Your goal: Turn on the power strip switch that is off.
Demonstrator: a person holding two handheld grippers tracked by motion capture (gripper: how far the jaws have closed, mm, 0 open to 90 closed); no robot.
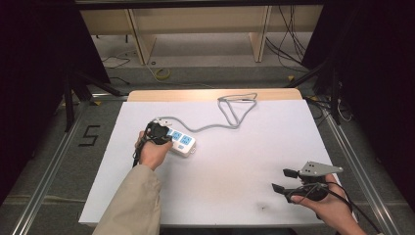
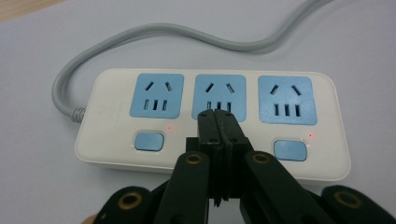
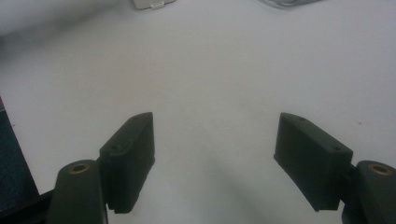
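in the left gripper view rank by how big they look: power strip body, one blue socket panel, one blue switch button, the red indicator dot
1. power strip, the white body, largest by far.
2. blue socket panel; all three panels look alike in size.
3. blue switch button; the right-hand button looks about equal.
4. red indicator dot, tiny.

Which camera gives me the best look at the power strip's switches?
Left gripper view: the power strip faces the camera with two blue switches clear. High view shows it small beside the left tool. Right gripper view catches just an edge.
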